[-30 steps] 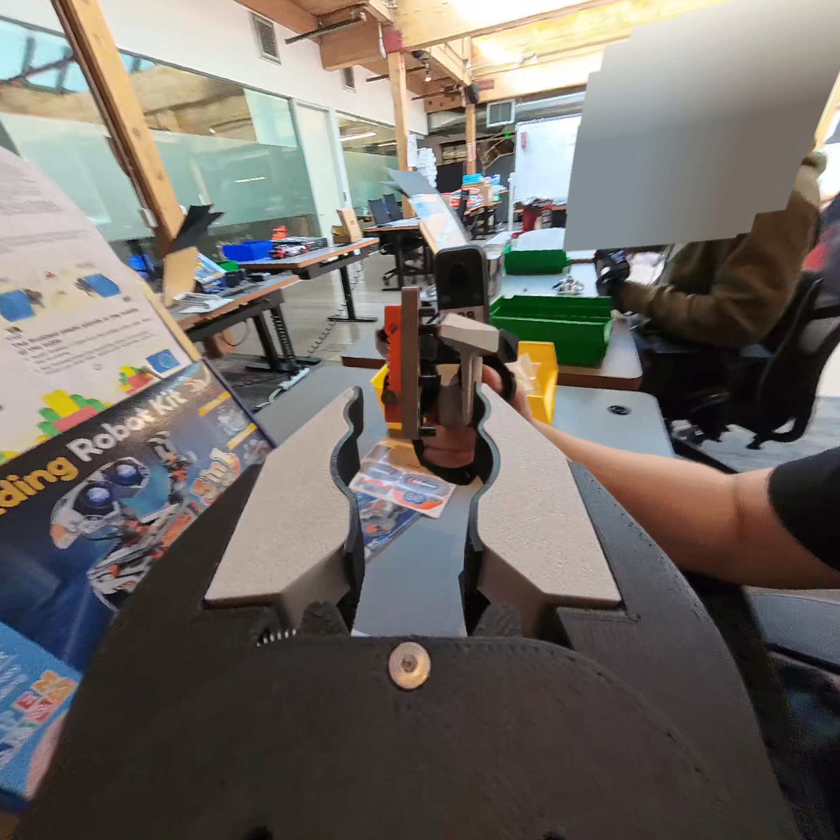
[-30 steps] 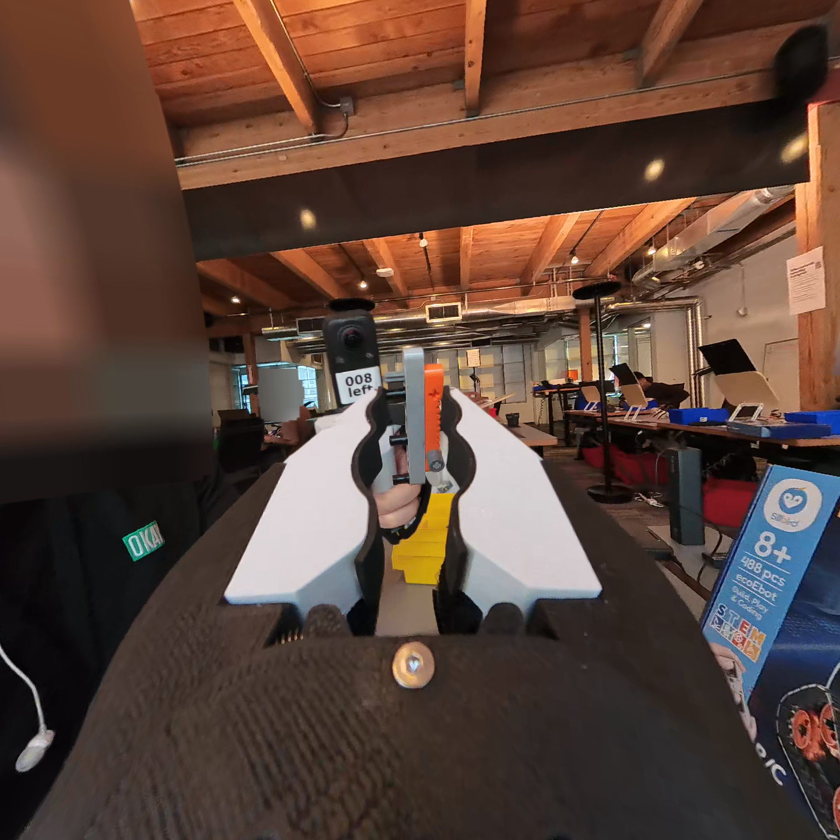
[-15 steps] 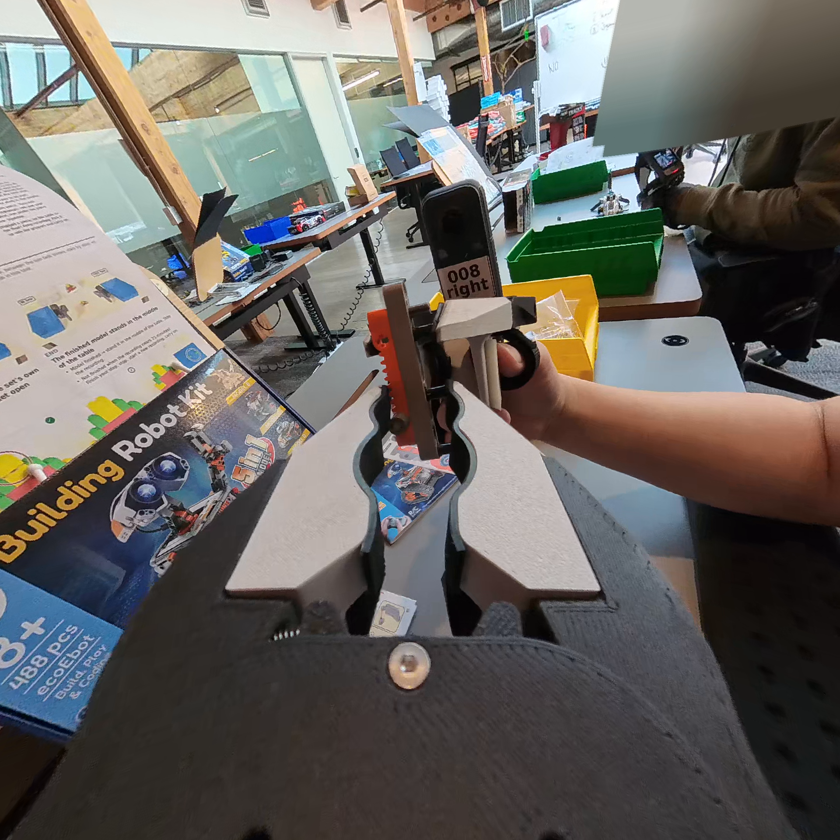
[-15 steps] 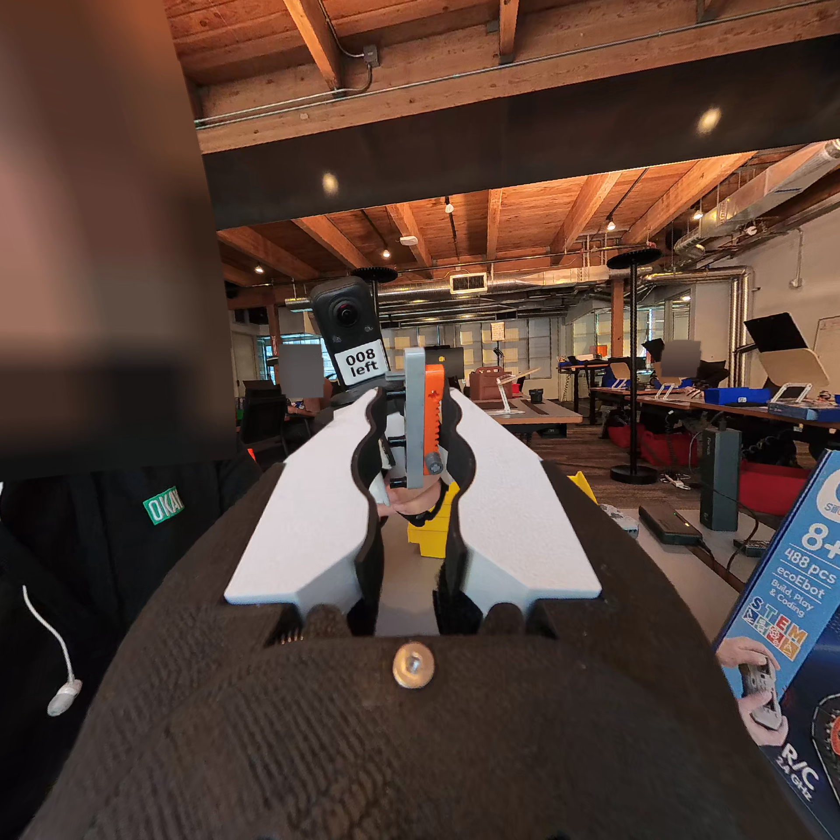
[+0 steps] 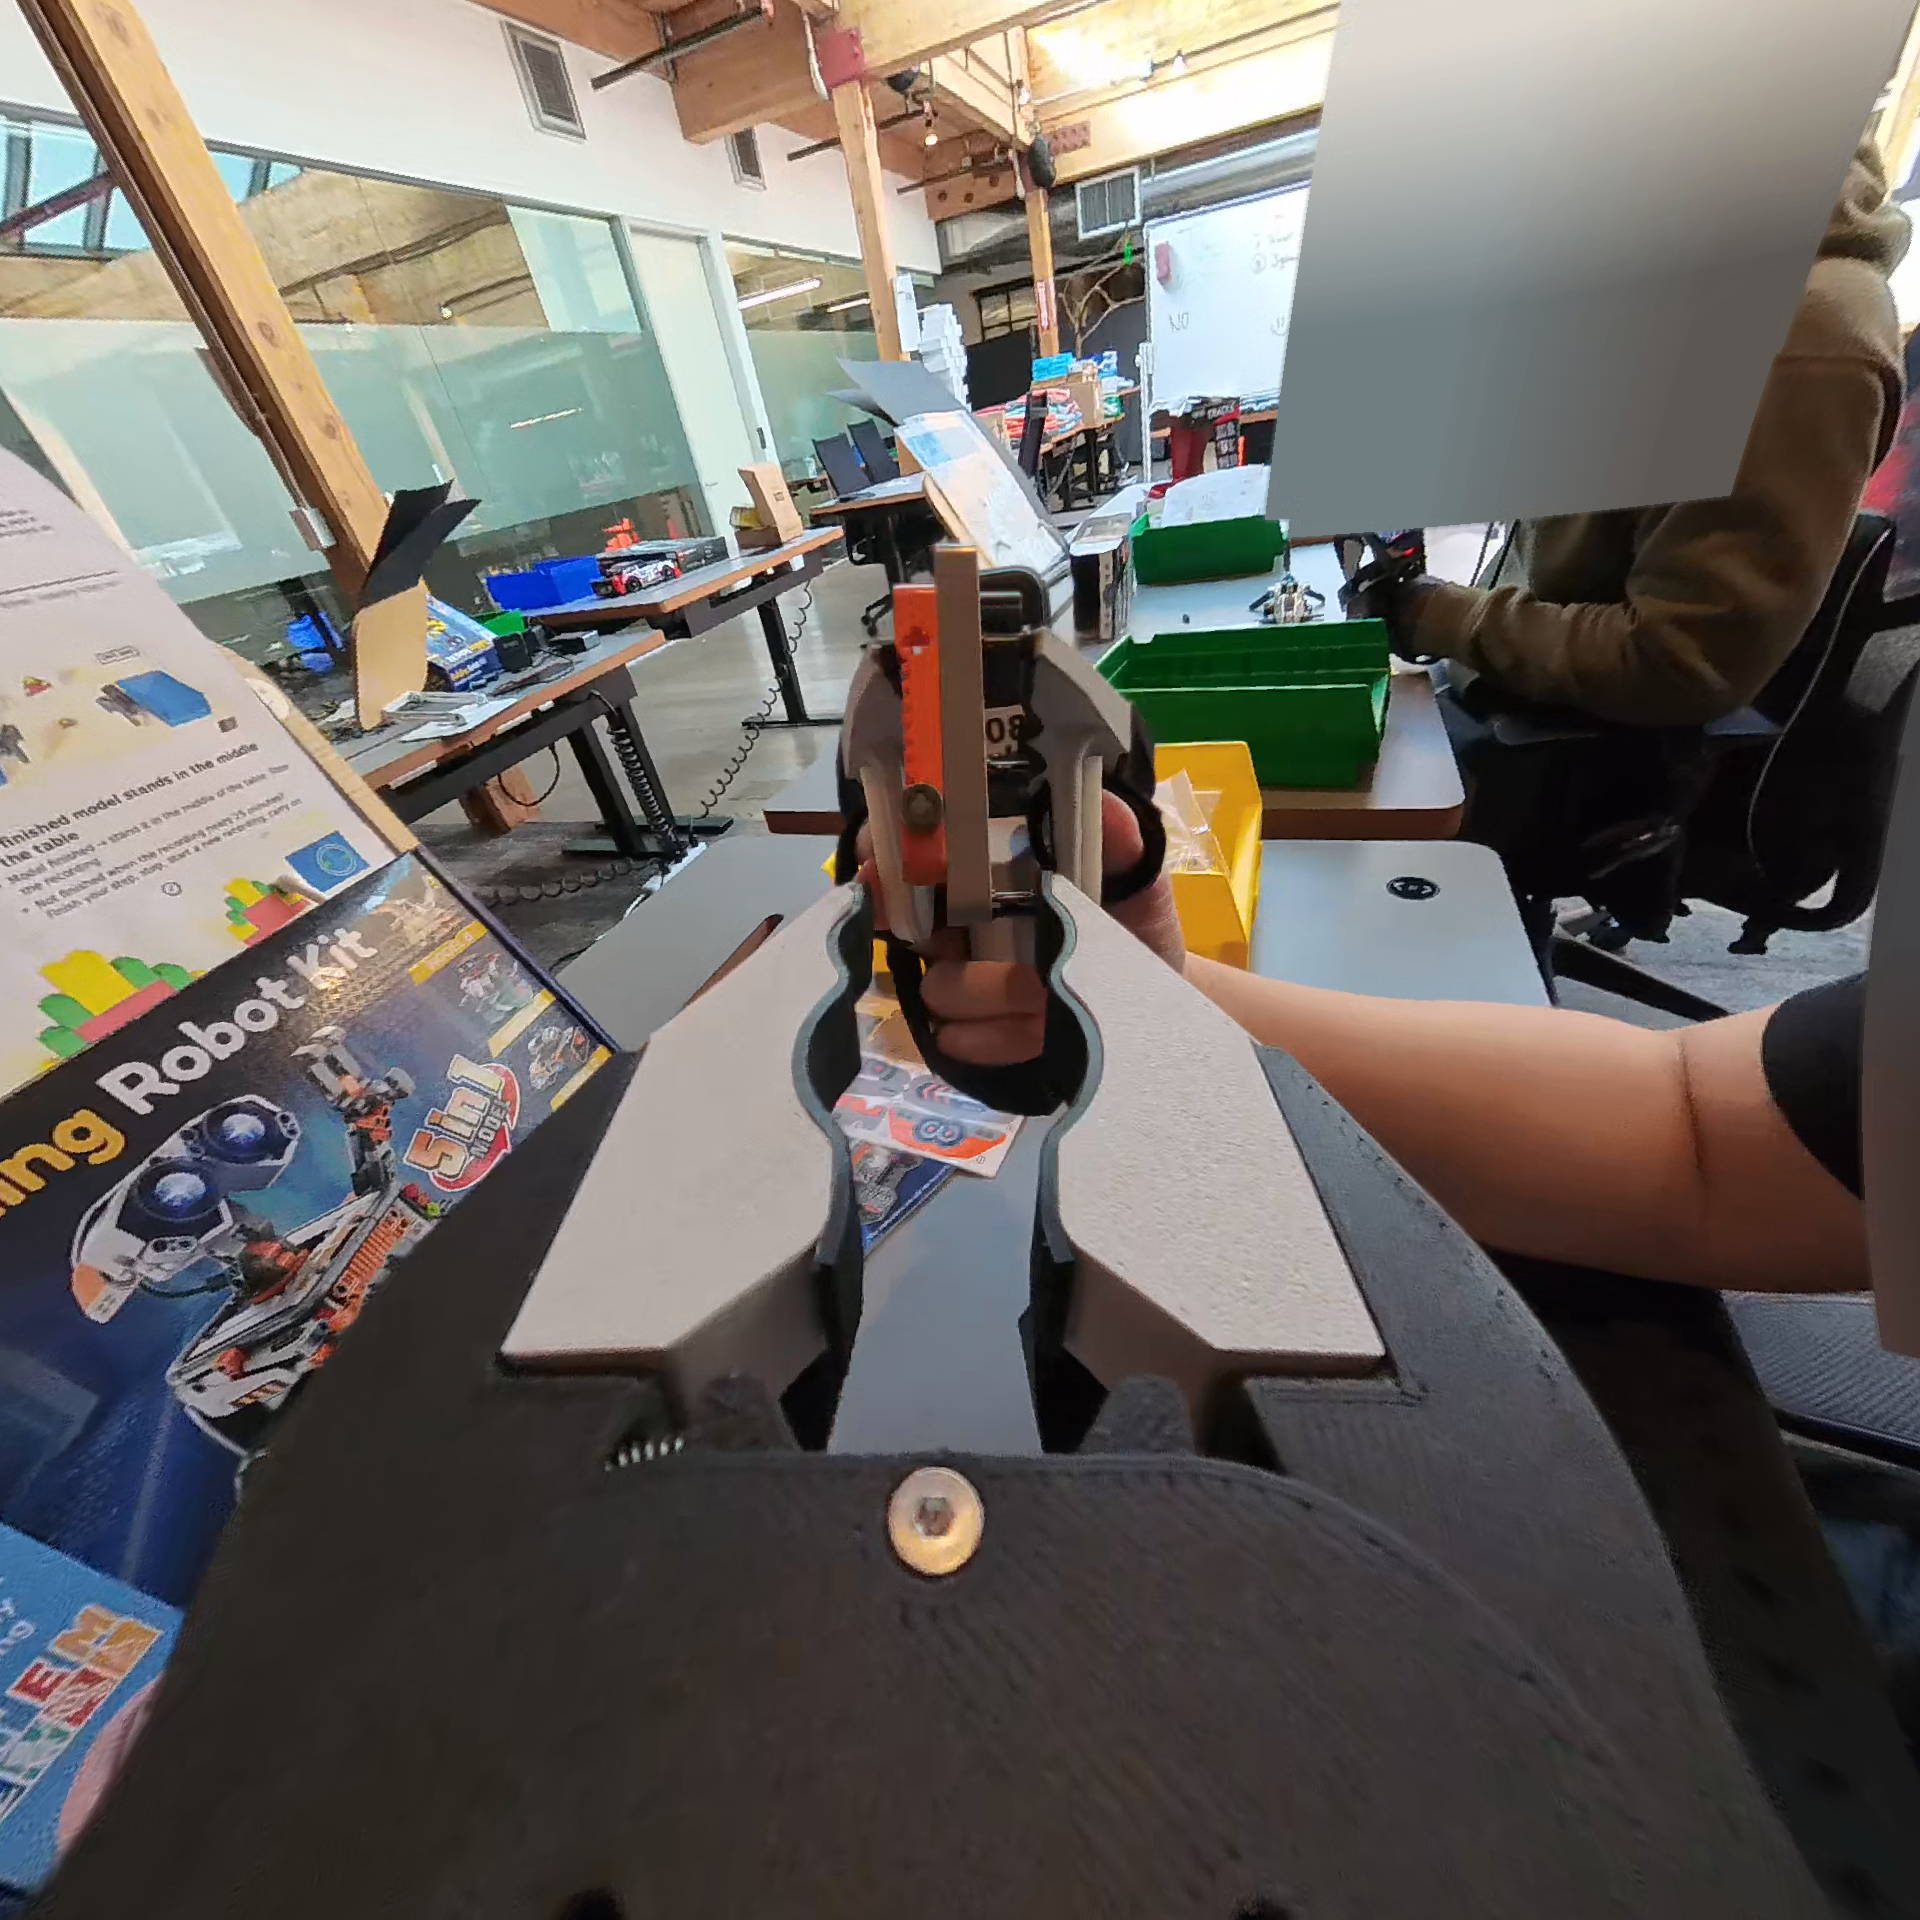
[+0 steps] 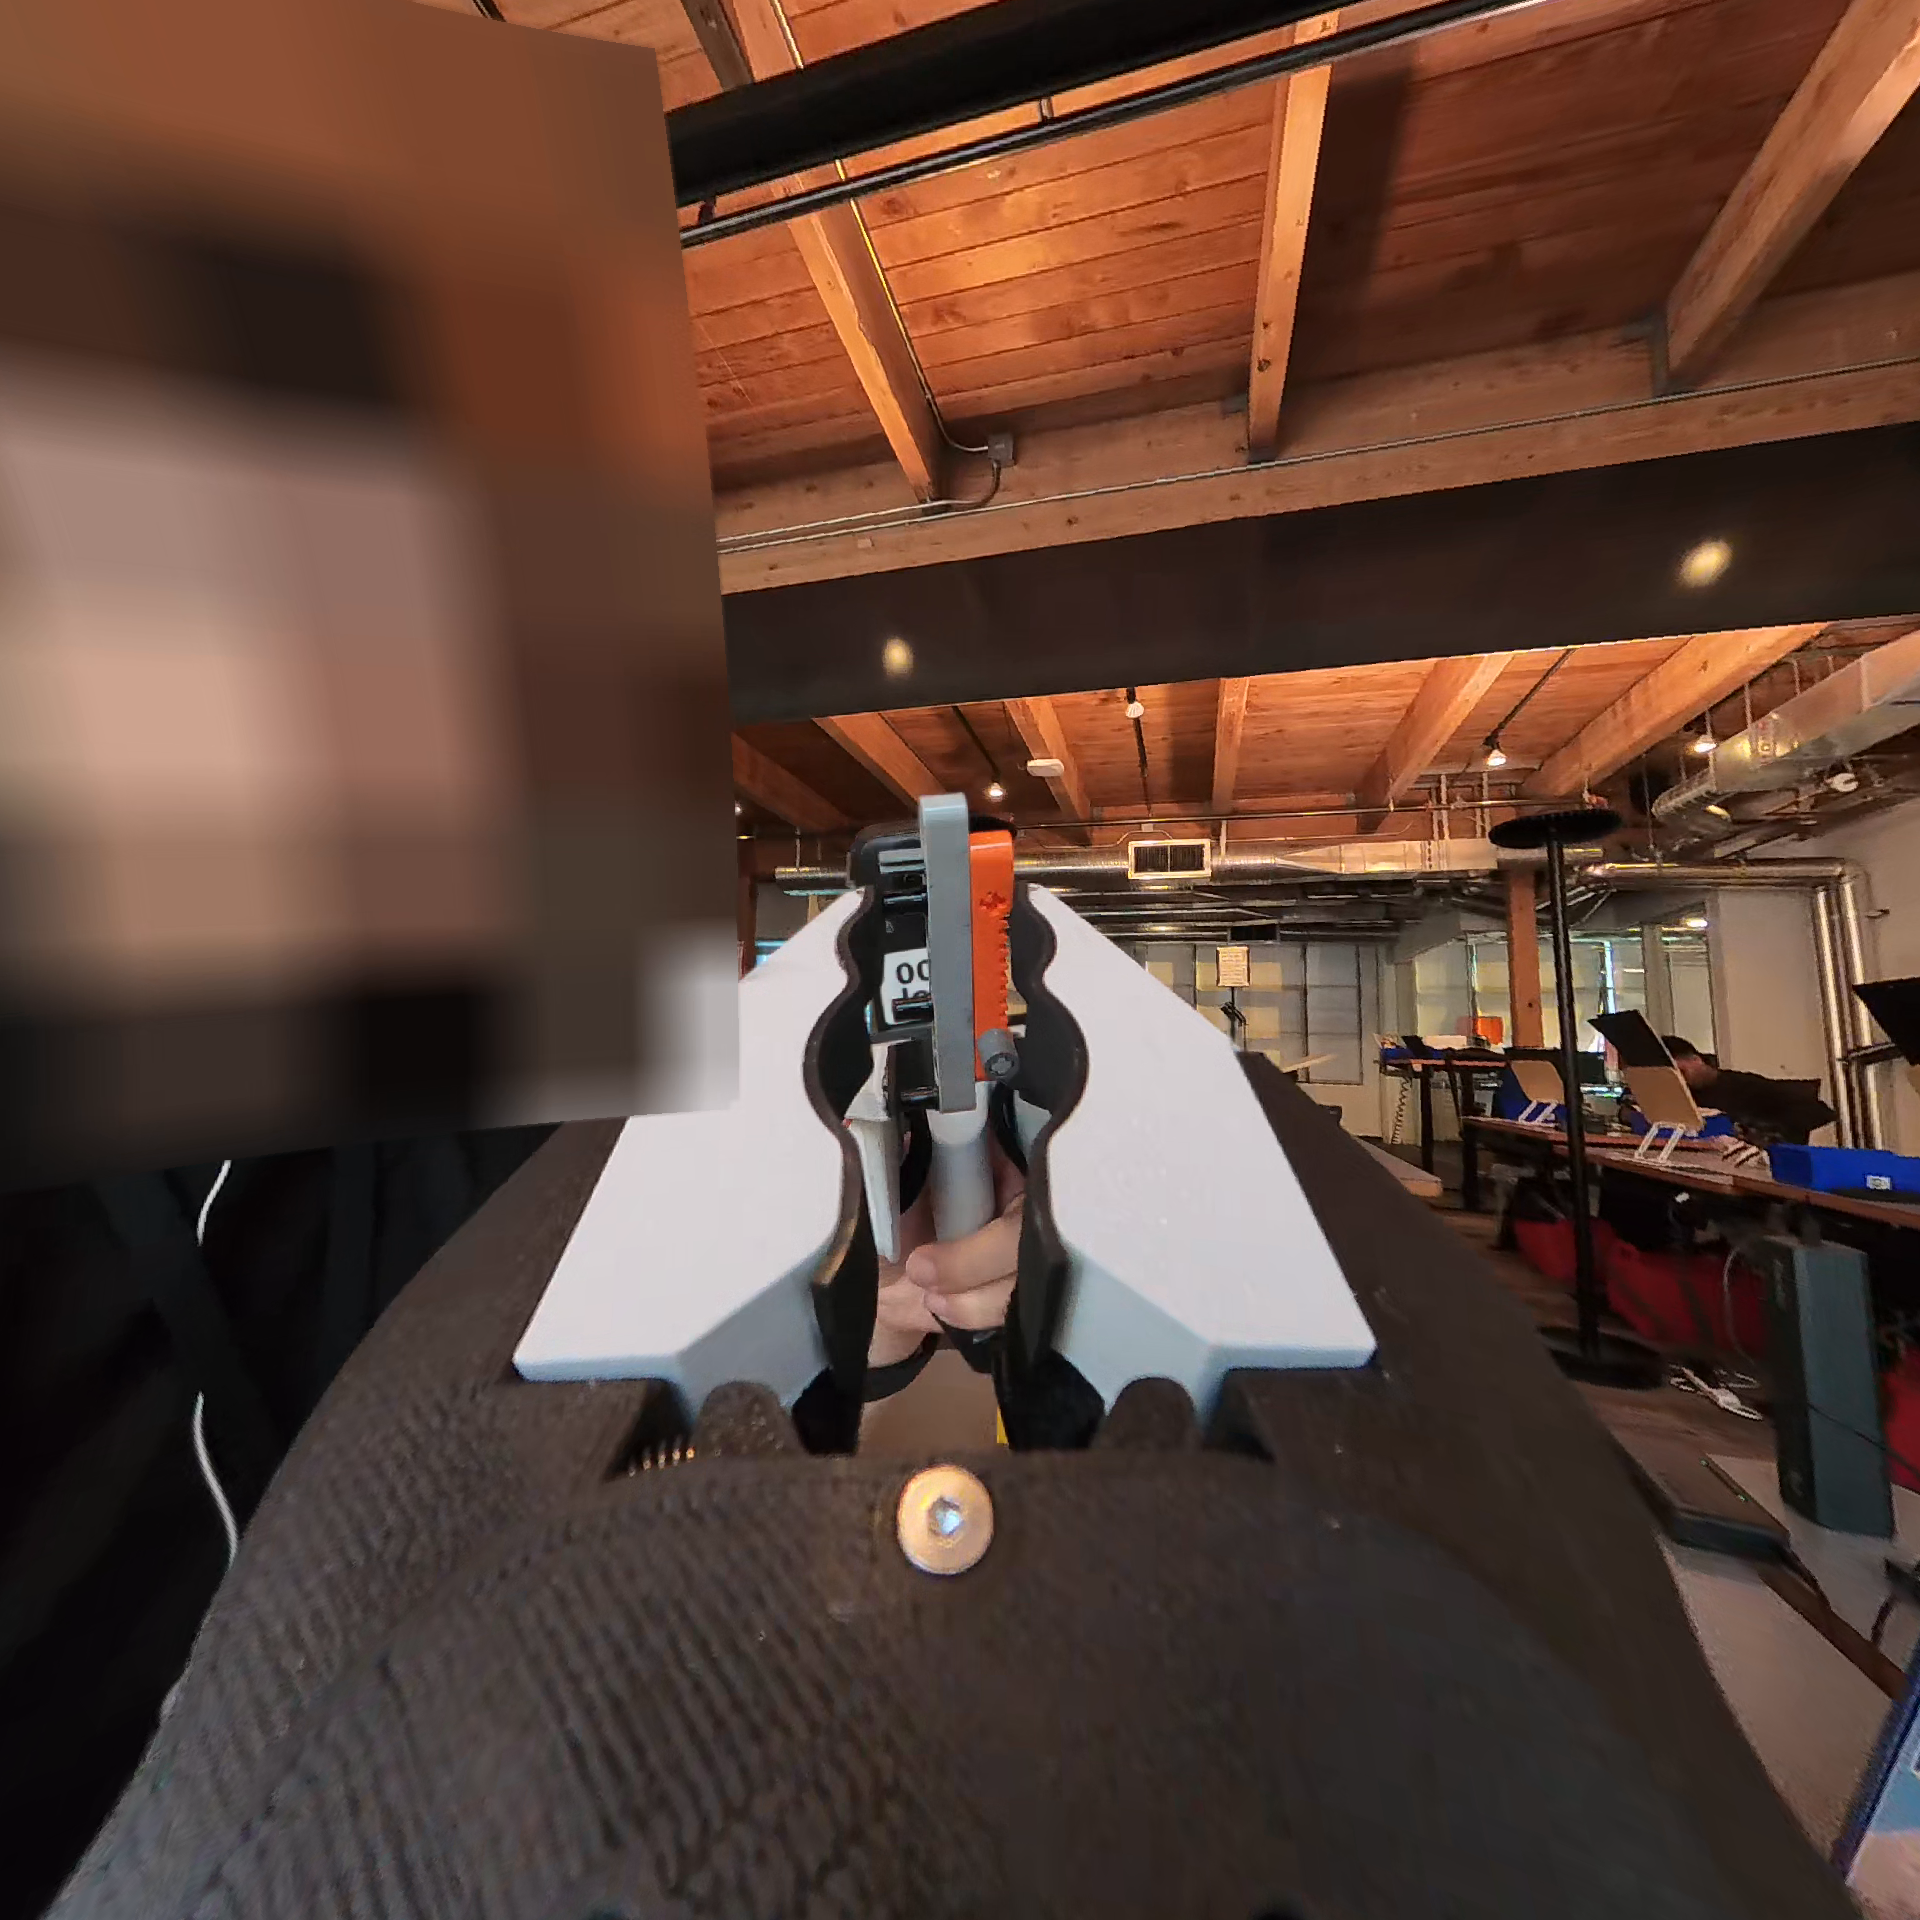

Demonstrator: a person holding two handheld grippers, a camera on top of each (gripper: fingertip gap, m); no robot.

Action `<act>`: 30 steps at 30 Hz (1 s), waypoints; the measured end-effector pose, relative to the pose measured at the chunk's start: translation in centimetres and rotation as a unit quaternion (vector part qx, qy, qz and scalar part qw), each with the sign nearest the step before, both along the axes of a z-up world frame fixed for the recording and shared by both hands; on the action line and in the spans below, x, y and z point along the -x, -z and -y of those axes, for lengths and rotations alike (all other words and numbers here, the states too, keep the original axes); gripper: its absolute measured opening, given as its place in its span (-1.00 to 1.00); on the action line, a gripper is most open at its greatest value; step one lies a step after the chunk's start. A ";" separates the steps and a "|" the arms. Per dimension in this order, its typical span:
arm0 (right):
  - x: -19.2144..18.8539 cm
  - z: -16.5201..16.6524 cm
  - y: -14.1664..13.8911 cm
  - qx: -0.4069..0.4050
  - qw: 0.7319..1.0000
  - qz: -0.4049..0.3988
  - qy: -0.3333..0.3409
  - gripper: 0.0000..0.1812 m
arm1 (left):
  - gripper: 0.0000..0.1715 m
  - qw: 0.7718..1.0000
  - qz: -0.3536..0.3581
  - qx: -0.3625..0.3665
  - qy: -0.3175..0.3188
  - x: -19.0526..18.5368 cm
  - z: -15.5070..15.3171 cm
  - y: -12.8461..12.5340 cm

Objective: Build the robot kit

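A grey beam with an orange toothed strip [image 5: 956, 727] stands upright between the two grippers, which face each other. My right gripper [image 6: 940, 914] is shut on this piece [image 6: 945, 935]. One of its pale fingers [image 5: 1086, 821] and the hand [image 5: 987, 1008] holding it show behind the piece in the left wrist view. My left gripper [image 5: 951, 904] has its jaws a narrow gap apart. The piece's lower end sits right at its tips, and I cannot tell whether they touch. A left finger [image 6: 878, 1174] shows below the piece.
A blue robot-kit box [image 5: 260, 1143] and an instruction sheet [image 5: 125, 748] stand at the left. A sticker sheet [image 5: 935, 1132] lies on the grey table [image 5: 1382, 935]. A yellow bin [image 5: 1216, 831] and green bins [image 5: 1247, 696] sit behind. A person [image 5: 1662, 623] sits at the right. The gap from one gripper's tips to the other's is roughly 4 centimetres.
My left gripper's jaws narrowed from their wider gap a second ago. The piece was tilted between my left tips and now stands upright, higher. The right wrist view has tipped up toward the ceiling.
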State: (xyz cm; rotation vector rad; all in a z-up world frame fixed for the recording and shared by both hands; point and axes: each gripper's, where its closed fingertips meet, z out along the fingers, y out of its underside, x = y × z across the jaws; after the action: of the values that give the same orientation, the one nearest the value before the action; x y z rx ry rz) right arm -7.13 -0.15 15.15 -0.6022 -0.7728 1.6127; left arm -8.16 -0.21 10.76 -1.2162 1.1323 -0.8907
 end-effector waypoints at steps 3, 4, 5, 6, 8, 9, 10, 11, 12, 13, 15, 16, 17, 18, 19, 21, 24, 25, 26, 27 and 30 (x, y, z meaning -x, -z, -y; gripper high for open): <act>-0.1 -0.3 0.1 0.007 1.000 -0.006 -0.004 -0.76 | -0.70 1.000 0.002 -0.006 -0.006 0.2 0.0 -0.2; -0.1 -0.4 0.2 0.009 1.000 -0.005 -0.003 -0.76 | -0.71 1.000 0.001 -0.002 -0.005 0.2 0.0 -0.2; 0.0 -0.4 0.2 0.009 1.000 -0.002 0.000 -0.76 | -0.71 1.000 -0.001 0.005 -0.004 0.2 0.0 -0.1; 0.2 -0.4 0.3 0.008 1.000 0.002 0.003 -0.76 | -0.71 1.000 -0.002 0.012 -0.003 0.3 -0.1 -0.1; 0.5 -0.4 0.5 0.006 1.000 0.011 0.007 -0.76 | -0.71 1.000 -0.001 0.026 -0.002 0.4 -0.4 0.0; 0.6 -0.4 0.5 0.005 1.000 0.014 0.008 -0.76 | -0.72 0.999 -0.002 0.032 -0.002 0.4 -0.5 0.1; 0.7 -0.4 0.6 0.005 1.000 0.018 0.010 -0.76 | -0.74 0.999 -0.002 0.037 -0.001 0.5 -0.6 0.2; 0.9 -0.5 0.7 0.005 1.000 0.022 0.014 -0.76 | -0.82 0.999 0.000 0.037 0.000 0.6 -0.7 0.1; 0.9 -0.6 0.6 0.006 1.000 0.021 0.019 -0.76 | -0.84 1.000 0.001 0.031 -0.003 0.6 -0.8 0.1; 0.9 -0.7 0.7 0.007 0.999 0.024 0.022 -0.76 | -0.84 1.000 -0.003 0.023 -0.009 0.7 -0.9 0.2; 1.0 -0.9 0.8 0.009 0.999 0.028 0.026 -0.76 | -0.84 1.000 -0.009 0.009 -0.016 0.7 -1.1 0.3; 1.0 -0.9 0.9 0.009 0.999 0.030 0.025 -0.76 | -0.84 1.000 -0.011 0.007 -0.015 0.7 -1.1 0.4; 1.0 -0.9 0.9 0.010 0.999 0.032 0.025 -0.76 | -0.84 1.000 -0.012 0.007 -0.014 0.7 -1.1 0.5; 1.1 -1.0 1.0 0.010 0.999 0.034 0.026 -0.76 | -0.84 1.000 -0.014 0.008 -0.012 0.8 -1.1 0.6; 1.1 -1.0 1.0 0.010 0.999 0.035 0.027 -0.76 | -0.84 1.000 -0.015 0.008 -0.010 0.8 -1.1 0.6; 1.2 -1.0 1.1 0.011 0.999 0.036 0.026 -0.76 | -0.84 1.000 -0.018 0.011 -0.008 0.8 -1.1 0.7; 1.1 -1.1 1.0 0.012 0.999 0.033 0.027 -0.76 | -0.84 0.999 0.000 0.032 0.007 0.9 -1.2 0.4; 1.0 -1.1 0.9 0.009 0.999 0.035 0.033 -0.76 | -0.84 0.999 0.006 0.047 0.020 0.9 -1.1 0.3; 0.9 -1.1 0.8 0.008 0.999 0.034 0.038 -0.76 | -0.83 0.997 0.015 0.065 0.036 1.0 -1.0 0.1; 0.8 -1.2 0.7 0.008 0.998 0.032 0.045 -0.76 | -0.75 0.994 0.025 0.088 0.054 1.1 -0.8 -0.1; 0.2 -1.3 0.2 0.003 0.998 0.020 0.066 -0.76 | -0.63 0.988 0.010 0.125 0.090 1.2 -0.3 0.4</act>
State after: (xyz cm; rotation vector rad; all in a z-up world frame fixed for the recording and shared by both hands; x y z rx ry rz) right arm -7.29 1.12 14.98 -0.6776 -0.7417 1.4857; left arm -9.37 0.12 10.31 -1.3192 1.1523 -1.2077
